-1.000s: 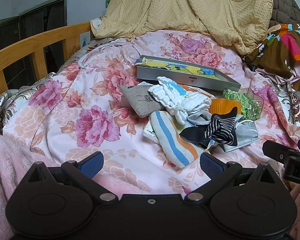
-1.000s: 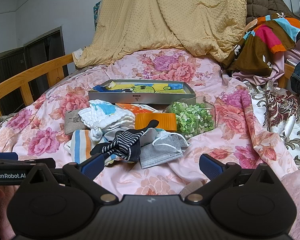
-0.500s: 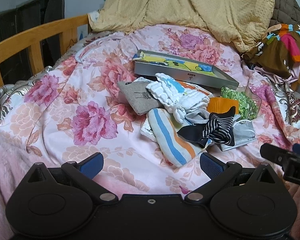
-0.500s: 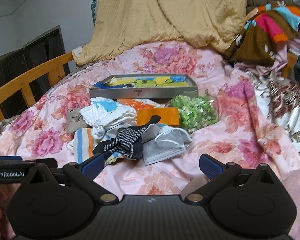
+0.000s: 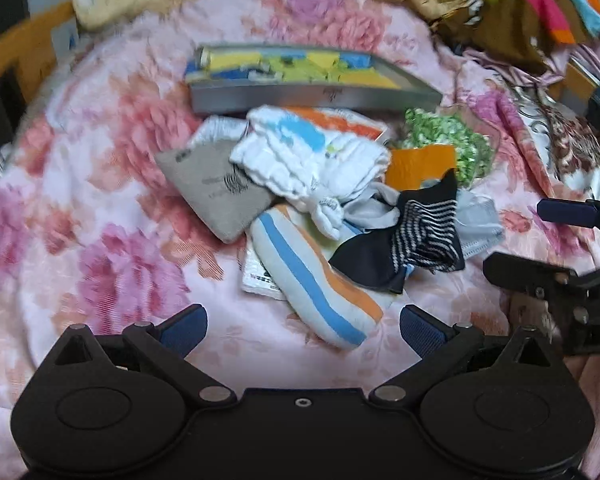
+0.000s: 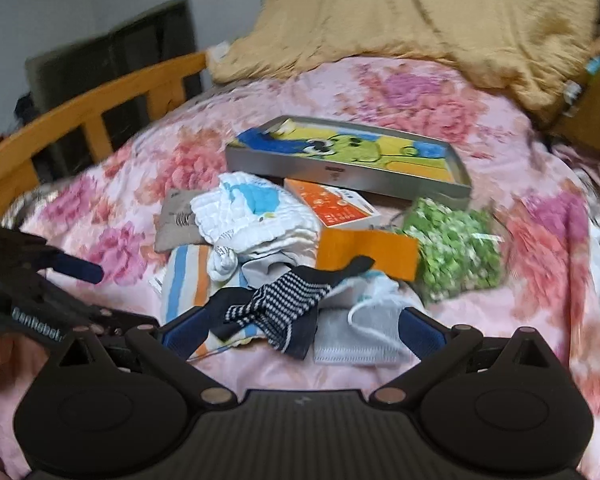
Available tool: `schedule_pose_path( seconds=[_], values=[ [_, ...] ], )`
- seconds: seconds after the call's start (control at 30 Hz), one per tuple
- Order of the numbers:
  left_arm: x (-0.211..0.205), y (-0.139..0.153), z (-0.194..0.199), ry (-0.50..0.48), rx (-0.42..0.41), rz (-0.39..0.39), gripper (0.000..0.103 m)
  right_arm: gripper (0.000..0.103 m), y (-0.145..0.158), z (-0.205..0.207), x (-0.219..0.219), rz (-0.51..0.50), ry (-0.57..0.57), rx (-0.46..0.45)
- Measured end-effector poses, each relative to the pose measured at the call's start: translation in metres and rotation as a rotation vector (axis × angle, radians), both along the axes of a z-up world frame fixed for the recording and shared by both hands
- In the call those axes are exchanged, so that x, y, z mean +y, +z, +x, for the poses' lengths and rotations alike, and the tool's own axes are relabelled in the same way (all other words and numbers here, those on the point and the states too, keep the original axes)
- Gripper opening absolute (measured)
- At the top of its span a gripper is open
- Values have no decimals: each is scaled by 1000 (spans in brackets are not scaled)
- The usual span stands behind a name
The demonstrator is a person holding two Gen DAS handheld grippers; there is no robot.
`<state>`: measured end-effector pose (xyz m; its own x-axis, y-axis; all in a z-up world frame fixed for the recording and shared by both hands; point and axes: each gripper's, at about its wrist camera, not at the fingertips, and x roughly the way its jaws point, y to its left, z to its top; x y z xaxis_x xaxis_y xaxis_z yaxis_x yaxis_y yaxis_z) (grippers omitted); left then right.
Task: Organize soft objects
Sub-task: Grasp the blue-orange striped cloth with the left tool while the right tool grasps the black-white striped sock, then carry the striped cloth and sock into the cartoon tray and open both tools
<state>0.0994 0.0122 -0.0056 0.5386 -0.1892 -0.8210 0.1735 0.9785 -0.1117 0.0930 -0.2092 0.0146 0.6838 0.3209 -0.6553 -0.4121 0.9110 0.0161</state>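
A pile of soft things lies on the floral bedspread: a blue-and-orange striped sock (image 5: 308, 280), a black striped sock (image 5: 420, 236) (image 6: 276, 304), a white cloth (image 5: 312, 160) (image 6: 252, 216), a grey pouch (image 5: 216, 188), a grey face mask (image 6: 360, 332) and a green floral cloth (image 6: 452, 248). Behind it stands a grey tray (image 5: 312, 96) (image 6: 340, 168) with a colourful lining. My left gripper (image 5: 302, 326) is open and empty, just before the striped sock. My right gripper (image 6: 300, 328) is open and empty, its jaws either side of the black sock and mask.
An orange card (image 6: 368, 252) and an orange-white box (image 6: 336, 208) lie in the pile. A wooden bed rail (image 6: 80, 120) runs along the left. A tan blanket (image 6: 420, 20) and colourful clothes (image 5: 540, 12) are heaped at the back.
Both grippers have moved forward and down toward the pile, which now looks larger. The right gripper's fingers now flank the black sock and mask. Both stay open.
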Motion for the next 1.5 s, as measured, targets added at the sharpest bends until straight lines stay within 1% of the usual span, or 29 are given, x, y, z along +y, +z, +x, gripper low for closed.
schedule_pose_path(
  seconds=[0.1, 0.17, 0.27, 0.3, 0.33, 0.4, 0.43, 0.47, 0.5, 0.57, 0.6, 0.67, 0.77, 0.83, 0.97, 1.03, 1.1, 1.13, 1.17, 1.2, 1.23, 1.27, 1.3, 1.37, 1.4, 1.47, 1.5],
  values=[
    [5, -14, 18, 56, 52, -54, 102, 102, -5, 18, 7, -24, 66, 34],
    [12, -23, 28, 95, 91, -98, 99, 102, -8, 28, 14, -53, 84, 32],
    [23, -35, 38, 158, 144, -179, 94, 95, -17, 38, 22, -88, 132, 32],
    [26, -38, 41, 176, 157, -208, 91, 92, -20, 40, 25, -96, 151, 35],
    [29, -41, 43, 186, 166, -231, 89, 91, -23, 41, 27, -106, 162, 35],
    [33, -45, 46, 201, 187, -280, 80, 91, -30, 41, 33, -144, 182, 14],
    [34, -48, 47, 205, 200, -306, 78, 90, -31, 42, 34, -153, 189, 11],
    [34, -51, 47, 206, 211, -328, 73, 88, -33, 41, 35, -157, 196, 8],
    [35, -53, 47, 205, 224, -355, 66, 85, -34, 41, 35, -160, 198, 4],
    [36, -54, 45, 201, 237, -393, 57, 82, -34, 38, 37, -177, 200, -18],
    [35, -54, 43, 194, 235, -408, 55, 81, -34, 37, 37, -183, 207, -24],
    [33, -53, 41, 182, 224, -424, 55, 81, -35, 35, 40, -199, 218, -33],
    [27, -52, 42, 175, 223, -421, 54, 81, -35, 32, 44, -227, 217, -67],
    [26, -54, 43, 177, 229, -426, 54, 81, -33, 29, 44, -224, 229, -85],
    [28, -57, 46, 197, 240, -439, 44, 80, -37, 27, 49, -248, 262, -83],
    [31, -57, 47, 208, 242, -453, 38, 75, -40, 25, 53, -263, 280, -77],
    [34, -57, 46, 223, 246, -473, 29, 61, -42, 22, 57, -286, 301, -85],
    [35, -57, 46, 228, 246, -486, 26, 59, -44, 21, 59, -297, 312, -83],
    [36, -57, 45, 228, 243, -497, 19, 53, -46, 21, 61, -308, 318, -79],
    [36, -56, 45, 223, 241, -504, 15, 46, -48, 21, 63, -326, 319, -71],
    [35, -56, 44, 217, 236, -509, 15, 44, -50, 21, 64, -334, 319, -64],
    [34, -54, 43, 211, 229, -510, 14, 38, -52, 22, 65, -339, 319, -57],
    [33, -52, 42, 204, 218, -506, 12, 28, -52, 22, 65, -340, 316, -57],
    [31, -48, 39, 190, 190, -492, 10, 18, -50, 21, 62, -327, 307, -67],
    [30, -46, 37, 185, 175, -485, 10, 14, -48, 20, 61, -319, 306, -71],
    [28, -41, 34, 171, 151, -471, 9, 11, -46, 18, 60, -310, 304, -85],
    [26, -38, 32, 158, 129, -450, 8, 9, -44, 15, 59, -310, 301, -97]
  ],
)
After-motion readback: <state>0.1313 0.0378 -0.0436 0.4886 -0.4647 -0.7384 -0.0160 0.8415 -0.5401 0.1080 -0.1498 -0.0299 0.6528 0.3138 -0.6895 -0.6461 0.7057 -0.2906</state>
